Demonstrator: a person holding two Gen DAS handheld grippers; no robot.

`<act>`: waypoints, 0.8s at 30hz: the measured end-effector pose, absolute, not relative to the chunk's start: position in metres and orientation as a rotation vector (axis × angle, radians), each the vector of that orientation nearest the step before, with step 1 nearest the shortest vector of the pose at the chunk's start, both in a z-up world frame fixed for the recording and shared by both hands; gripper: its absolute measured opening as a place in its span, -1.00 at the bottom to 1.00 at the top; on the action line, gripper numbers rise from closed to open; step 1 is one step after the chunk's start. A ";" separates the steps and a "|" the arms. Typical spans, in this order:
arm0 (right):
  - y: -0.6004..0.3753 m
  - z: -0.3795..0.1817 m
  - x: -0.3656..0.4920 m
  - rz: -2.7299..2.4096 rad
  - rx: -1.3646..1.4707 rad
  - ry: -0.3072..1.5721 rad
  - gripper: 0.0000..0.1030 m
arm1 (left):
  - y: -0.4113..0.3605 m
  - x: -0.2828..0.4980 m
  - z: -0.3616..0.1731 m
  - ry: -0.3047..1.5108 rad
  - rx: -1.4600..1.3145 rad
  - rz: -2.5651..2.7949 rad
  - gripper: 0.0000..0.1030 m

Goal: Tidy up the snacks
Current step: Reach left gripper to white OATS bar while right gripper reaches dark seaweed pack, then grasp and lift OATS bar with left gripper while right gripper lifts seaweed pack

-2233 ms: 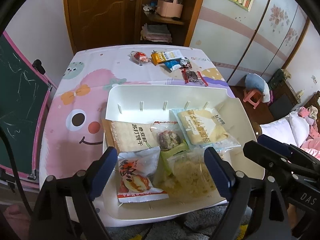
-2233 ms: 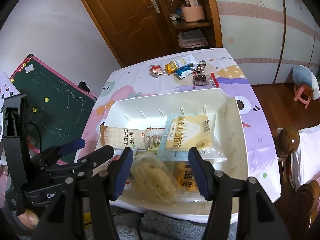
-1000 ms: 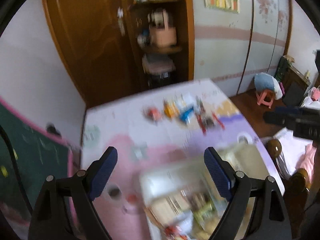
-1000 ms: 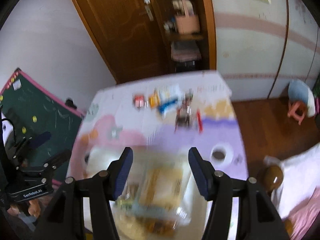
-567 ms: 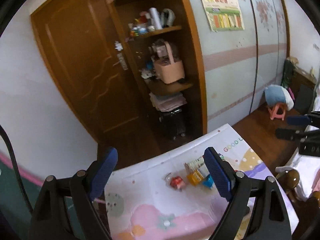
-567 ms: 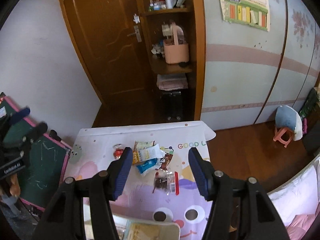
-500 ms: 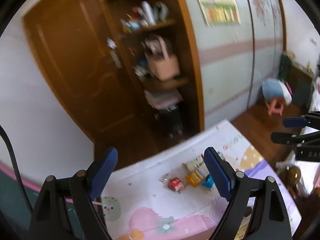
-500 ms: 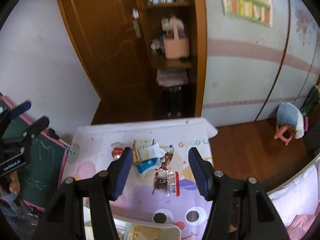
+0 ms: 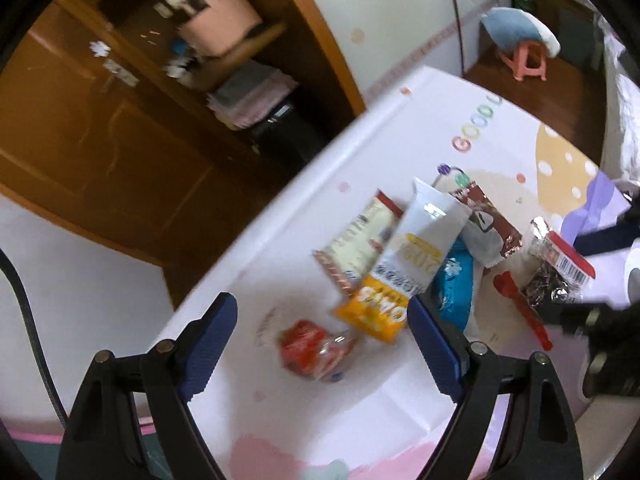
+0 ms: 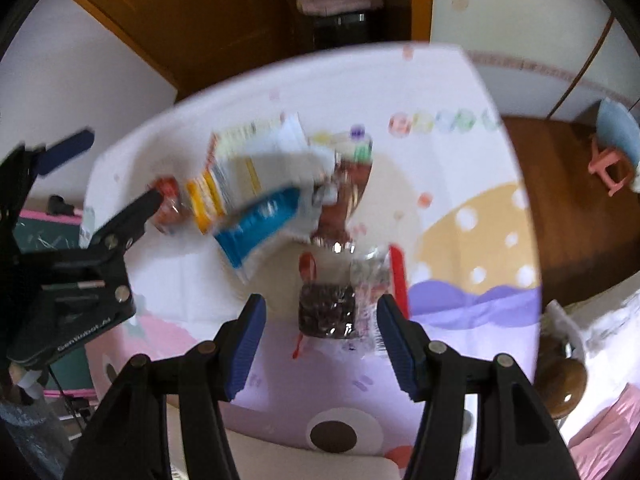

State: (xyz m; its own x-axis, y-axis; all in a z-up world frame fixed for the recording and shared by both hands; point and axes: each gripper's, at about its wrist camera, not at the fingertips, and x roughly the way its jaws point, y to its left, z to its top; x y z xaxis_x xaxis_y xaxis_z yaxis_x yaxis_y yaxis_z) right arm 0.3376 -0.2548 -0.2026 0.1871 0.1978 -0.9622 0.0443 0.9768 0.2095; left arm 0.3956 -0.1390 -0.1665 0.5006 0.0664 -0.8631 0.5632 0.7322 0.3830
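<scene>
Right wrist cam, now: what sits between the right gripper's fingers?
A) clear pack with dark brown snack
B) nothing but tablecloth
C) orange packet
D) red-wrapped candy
A: the clear pack with its dark brown contents lies on the tablecloth between the open fingers of the right gripper, not yet gripped.

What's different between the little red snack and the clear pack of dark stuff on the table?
The red snack is a small crinkled red wrapper lying alone at the pile's left end; the dark pack is larger, see-through, with a red edge, at the right end. Both lie untouched on the tablecloth, each framed by open jaws.
</scene>
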 end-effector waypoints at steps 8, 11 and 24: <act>-0.251 -0.239 0.336 0.109 0.189 1.460 0.13 | -0.154 0.409 -0.218 1.071 0.703 -0.340 0.68; -0.252 -0.242 0.333 0.112 0.183 1.474 0.06 | -0.156 0.412 -0.227 1.096 0.687 -0.347 0.59; -0.235 -0.237 0.302 0.170 0.175 1.419 -0.22 | -0.126 0.401 -0.227 1.206 0.509 -0.295 -0.25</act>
State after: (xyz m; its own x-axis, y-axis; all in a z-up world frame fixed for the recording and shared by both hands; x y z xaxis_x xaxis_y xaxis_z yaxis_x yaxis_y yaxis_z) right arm 0.3018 -0.2350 -0.2373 0.1435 0.2211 -0.9646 -0.0128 0.9751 0.2216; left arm 0.4012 -0.1261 -0.2269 0.3379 0.0493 -0.9399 0.4780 0.8513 0.2165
